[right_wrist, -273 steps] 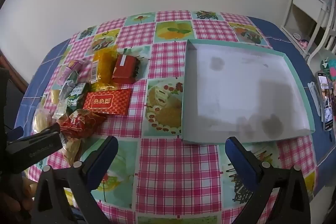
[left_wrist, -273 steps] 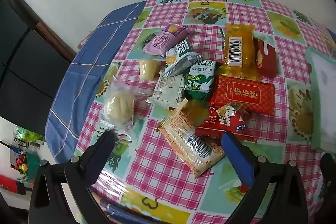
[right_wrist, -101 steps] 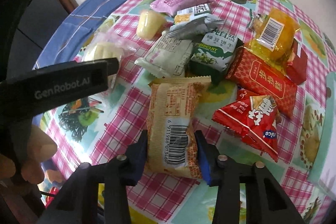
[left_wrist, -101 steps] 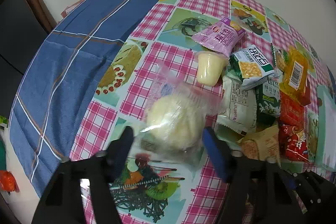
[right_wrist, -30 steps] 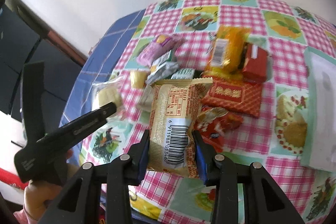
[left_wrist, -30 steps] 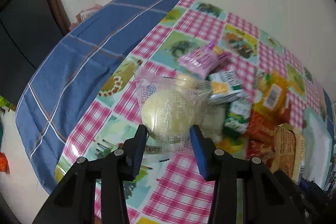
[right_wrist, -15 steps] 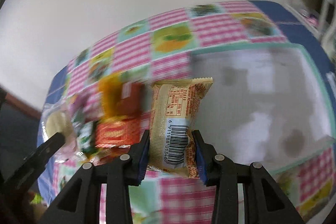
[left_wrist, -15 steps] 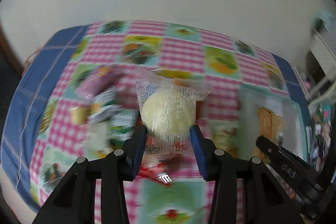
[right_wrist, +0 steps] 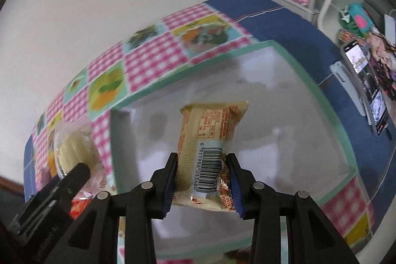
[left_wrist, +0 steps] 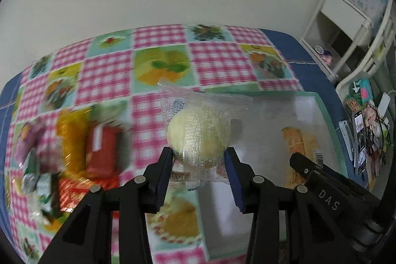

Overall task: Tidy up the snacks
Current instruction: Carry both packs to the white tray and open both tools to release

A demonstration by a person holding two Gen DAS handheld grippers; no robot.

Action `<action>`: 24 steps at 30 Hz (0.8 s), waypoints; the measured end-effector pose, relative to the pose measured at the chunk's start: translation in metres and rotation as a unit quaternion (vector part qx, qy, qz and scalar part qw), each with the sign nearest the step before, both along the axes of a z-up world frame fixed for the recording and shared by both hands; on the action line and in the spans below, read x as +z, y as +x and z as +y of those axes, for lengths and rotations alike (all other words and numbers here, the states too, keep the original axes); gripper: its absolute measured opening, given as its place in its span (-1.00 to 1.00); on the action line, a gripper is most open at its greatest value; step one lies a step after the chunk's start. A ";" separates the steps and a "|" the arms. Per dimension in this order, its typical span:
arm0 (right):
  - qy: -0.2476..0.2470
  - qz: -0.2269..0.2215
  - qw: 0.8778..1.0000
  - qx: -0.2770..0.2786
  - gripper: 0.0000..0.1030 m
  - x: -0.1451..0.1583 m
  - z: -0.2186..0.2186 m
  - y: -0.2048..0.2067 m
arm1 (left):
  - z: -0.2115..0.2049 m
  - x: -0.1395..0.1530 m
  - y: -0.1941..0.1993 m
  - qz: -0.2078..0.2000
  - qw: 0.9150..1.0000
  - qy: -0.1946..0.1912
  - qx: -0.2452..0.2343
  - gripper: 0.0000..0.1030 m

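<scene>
Clear film bag: I have the clear-wrapped pale bun (left_wrist: 198, 138) clenched in my left tool (left_wrist: 199, 165), pads pressing its lower sides, the sealed flap standing up ahead of the tips.
Cream wrapper: my right tool (right_wrist: 201, 177) is clamped on the cream biscuit packet (right_wrist: 210, 140), barcode facing me, its long axis running straight ahead along the fingers.
Key relation: the white tray (right_wrist: 292, 105) with the mint-green rim lies directly under and ahead of the right tool, so I judge that packet only needs lowering and letting go.
Left tool to tray: the tray (left_wrist: 319, 105) starts under my left tool and runs off to its right; the bun hangs about over the tray's near-left edge, so I judge it wants a little more travel rightward.
Nearer hand: the right, already well over the tray floor; its packet shows to the right of my left tool.
Clearance: the two tools sit close side by side; I'd watch they don't knock together on release.
Remaining snacks: a blurred heap (left_wrist: 81, 147) of red, orange and green packets lies to the left of my left tool, on the desk.
Desk: pink gingham and fruit-picture cloth (left_wrist: 158, 54) over blue fabric.
Room: plain pale wall ahead, a white shelf unit (left_wrist: 351, 24) far right, and a cluttered corner with a phone below it.
</scene>
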State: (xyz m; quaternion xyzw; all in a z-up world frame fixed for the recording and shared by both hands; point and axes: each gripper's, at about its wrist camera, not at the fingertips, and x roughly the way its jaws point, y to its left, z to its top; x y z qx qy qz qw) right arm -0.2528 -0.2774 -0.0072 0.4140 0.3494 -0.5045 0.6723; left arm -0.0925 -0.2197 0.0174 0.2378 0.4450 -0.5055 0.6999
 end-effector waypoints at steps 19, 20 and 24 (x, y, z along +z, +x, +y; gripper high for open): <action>-0.010 0.052 0.998 -0.019 -0.20 -0.026 -0.041 0.000 | -0.045 -0.048 0.011 0.035 0.999 0.013 0.013 -0.12; -0.008 0.056 0.998 -0.017 -0.20 -0.026 -0.040 0.002 | -0.043 -0.047 0.014 0.030 0.999 0.015 0.018 -0.12; -0.003 0.057 0.998 -0.001 -0.20 -0.021 -0.034 0.011 | -0.038 -0.046 0.025 0.035 0.999 0.023 0.030 -0.11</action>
